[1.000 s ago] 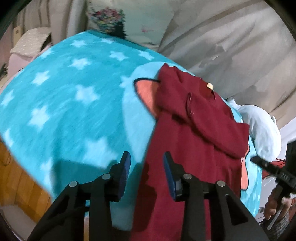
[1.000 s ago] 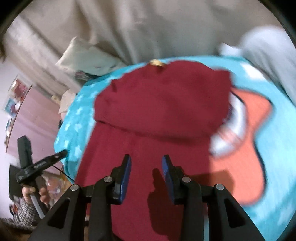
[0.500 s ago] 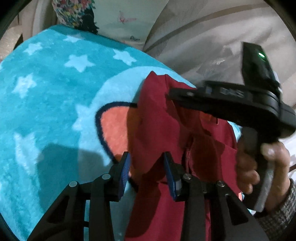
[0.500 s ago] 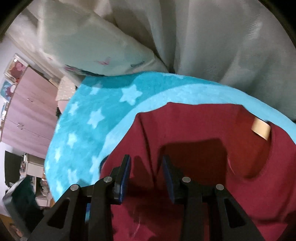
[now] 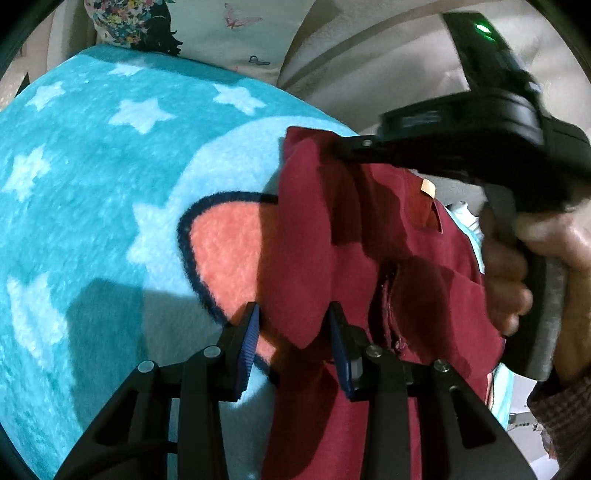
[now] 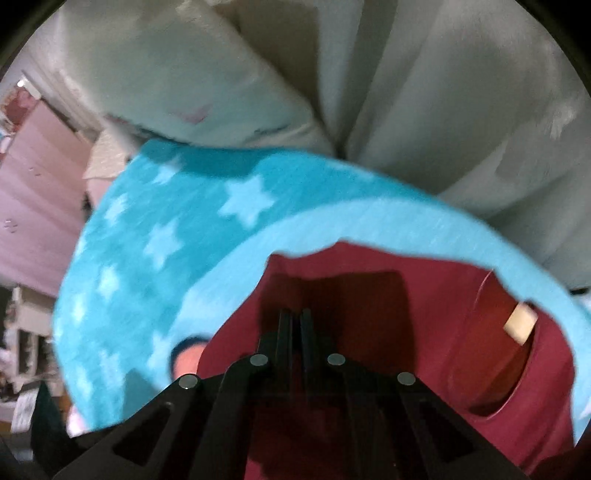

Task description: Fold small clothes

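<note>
Left wrist view. My left gripper [image 5: 291,343]: fingers spread apart, nothing clamped; a folded lobe of the red shirt [image 5: 369,266] hangs into the gap between them, whether it touches either pad I cannot tell. The shirt lies rumpled on the turquoise star blanket [image 5: 92,177], its left edge overlapping the blanket's orange patch [image 5: 225,258] with the dark outline. A tan neck label [image 5: 428,187] shows near the shirt's far end. My right gripper [image 5: 332,149] reaches in from the right, its tip at the shirt's far corner, where the cloth stands raised; my right hand [image 5: 524,273] grips its handle. A floral pillow [image 5: 173,22] sits beyond the blanket, and beige cloth [image 5: 369,59] to its right.

Right wrist view, blurred. My right gripper [image 6: 295,325]: fingers drawn together, pinching the red shirt [image 6: 369,306] near its far edge. The neck opening and tan label [image 6: 520,325] lie to the right. Turquoise blanket [image 6: 177,229] around the shirt; pale curtain [image 6: 461,110] behind.
</note>
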`<move>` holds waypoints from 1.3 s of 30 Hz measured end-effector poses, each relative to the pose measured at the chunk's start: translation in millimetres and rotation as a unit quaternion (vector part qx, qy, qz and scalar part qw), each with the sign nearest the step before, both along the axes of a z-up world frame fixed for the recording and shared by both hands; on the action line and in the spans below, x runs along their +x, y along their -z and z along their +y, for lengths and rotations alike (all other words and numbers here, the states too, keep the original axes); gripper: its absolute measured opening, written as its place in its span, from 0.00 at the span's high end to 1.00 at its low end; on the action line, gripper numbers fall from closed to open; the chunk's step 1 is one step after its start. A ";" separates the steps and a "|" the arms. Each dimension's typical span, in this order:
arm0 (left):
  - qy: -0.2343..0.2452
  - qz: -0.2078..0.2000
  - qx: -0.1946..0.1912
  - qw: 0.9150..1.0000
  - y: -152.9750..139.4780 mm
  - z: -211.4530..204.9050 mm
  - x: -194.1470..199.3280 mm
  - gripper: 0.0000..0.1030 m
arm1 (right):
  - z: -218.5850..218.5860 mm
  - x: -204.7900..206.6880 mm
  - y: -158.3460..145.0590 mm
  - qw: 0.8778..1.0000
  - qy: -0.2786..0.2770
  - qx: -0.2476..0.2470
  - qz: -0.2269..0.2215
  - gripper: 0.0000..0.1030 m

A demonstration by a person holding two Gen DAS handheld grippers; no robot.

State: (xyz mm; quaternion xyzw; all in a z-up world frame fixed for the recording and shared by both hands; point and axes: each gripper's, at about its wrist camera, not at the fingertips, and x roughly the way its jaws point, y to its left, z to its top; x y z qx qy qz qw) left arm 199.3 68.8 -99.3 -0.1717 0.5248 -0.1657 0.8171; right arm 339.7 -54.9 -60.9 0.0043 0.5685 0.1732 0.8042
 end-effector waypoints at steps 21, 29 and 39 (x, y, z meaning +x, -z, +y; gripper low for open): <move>0.023 -0.039 0.036 0.998 -48.1 8.3 -41.4 0.55 | -298.4 -197.1 -63.1 0.935 0.346 -0.055 -0.052 0.60; 0.065 -0.045 0.054 0.995 -40.7 -75.1 5.4 0.48 | -278.1 -233.6 -26.1 0.944 0.327 0.022 -0.025 0.60; 0.031 -0.046 0.068 0.996 -55.3 -69.3 21.0 0.95 | -293.4 -260.0 -24.8 0.946 0.321 0.039 -0.038 0.60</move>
